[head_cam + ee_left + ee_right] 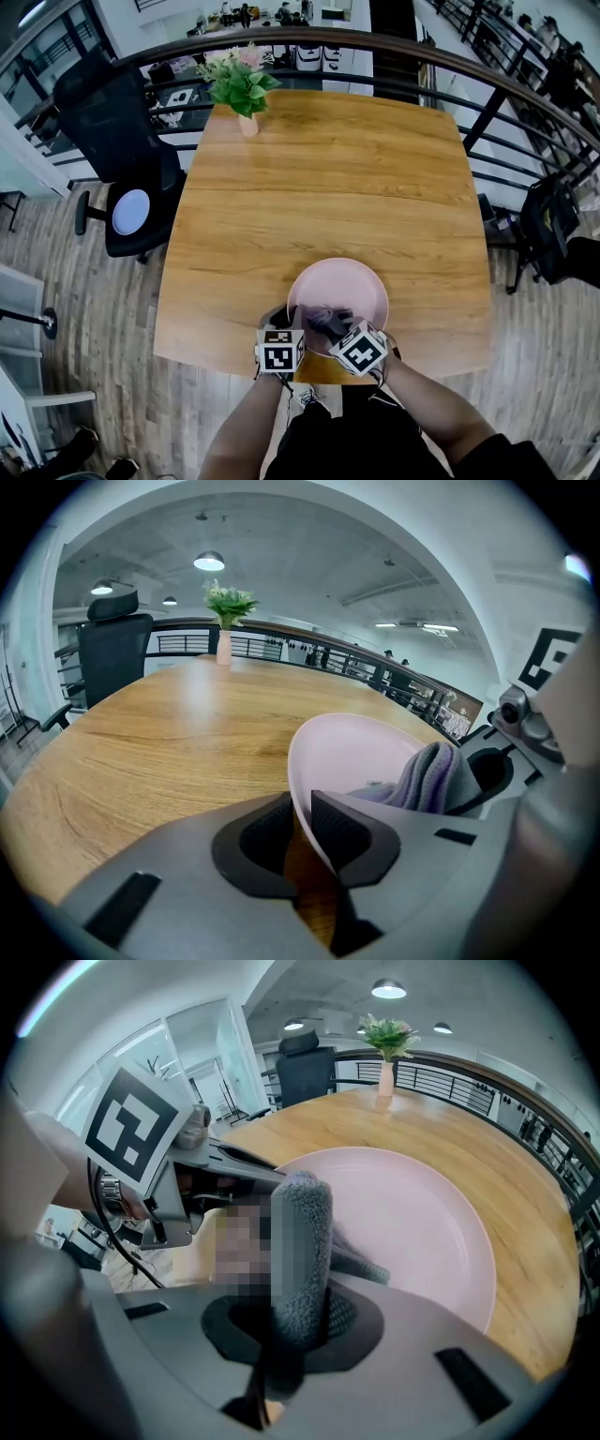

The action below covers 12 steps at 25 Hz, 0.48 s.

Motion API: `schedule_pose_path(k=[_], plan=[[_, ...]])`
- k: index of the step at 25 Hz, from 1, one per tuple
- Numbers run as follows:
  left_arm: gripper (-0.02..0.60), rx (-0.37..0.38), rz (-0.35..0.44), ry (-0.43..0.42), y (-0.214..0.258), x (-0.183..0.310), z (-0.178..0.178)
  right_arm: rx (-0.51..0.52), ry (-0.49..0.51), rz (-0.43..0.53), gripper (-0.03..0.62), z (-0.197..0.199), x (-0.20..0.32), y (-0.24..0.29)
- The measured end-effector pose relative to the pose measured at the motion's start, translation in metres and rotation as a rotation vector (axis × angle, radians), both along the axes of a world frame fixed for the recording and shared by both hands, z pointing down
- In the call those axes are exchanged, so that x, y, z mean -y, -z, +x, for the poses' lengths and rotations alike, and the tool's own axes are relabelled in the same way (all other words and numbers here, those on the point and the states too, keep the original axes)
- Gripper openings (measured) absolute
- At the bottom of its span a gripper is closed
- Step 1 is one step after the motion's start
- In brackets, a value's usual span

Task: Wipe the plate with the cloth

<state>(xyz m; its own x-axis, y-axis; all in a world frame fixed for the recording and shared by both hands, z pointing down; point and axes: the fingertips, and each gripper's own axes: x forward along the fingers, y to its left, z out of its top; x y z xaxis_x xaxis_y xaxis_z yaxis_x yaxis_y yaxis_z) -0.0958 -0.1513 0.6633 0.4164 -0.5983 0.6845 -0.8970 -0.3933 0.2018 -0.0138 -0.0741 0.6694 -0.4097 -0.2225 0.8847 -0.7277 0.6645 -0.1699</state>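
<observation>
A pale pink plate [349,281] sits near the front edge of the wooden table [328,178]. My left gripper [285,321] is shut on the plate's near left rim; in the left gripper view the rim [298,789] stands pinched between the two dark pads, with the plate [352,752] tilted up. My right gripper [330,324] is shut on a grey, faintly lilac cloth [323,321] that rests on the near part of the plate. In the right gripper view the rolled cloth [302,1241] rises from between the jaws over the plate [422,1232]. The cloth [433,775] also shows beside the plate's inside.
A small vase with a green plant [244,86] stands at the table's far left. A black office chair [120,141] is left of the table, and a dark railing [487,84] curves behind it. The table's front edge [225,361] lies just under the grippers.
</observation>
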Motion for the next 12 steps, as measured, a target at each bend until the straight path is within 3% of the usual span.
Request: schedule_pose_path(k=[12], plan=[[0.075,0.004,0.000,0.000,0.001,0.001,-0.001,-0.065,-0.136,0.051,0.054,0.060,0.054,-0.006]])
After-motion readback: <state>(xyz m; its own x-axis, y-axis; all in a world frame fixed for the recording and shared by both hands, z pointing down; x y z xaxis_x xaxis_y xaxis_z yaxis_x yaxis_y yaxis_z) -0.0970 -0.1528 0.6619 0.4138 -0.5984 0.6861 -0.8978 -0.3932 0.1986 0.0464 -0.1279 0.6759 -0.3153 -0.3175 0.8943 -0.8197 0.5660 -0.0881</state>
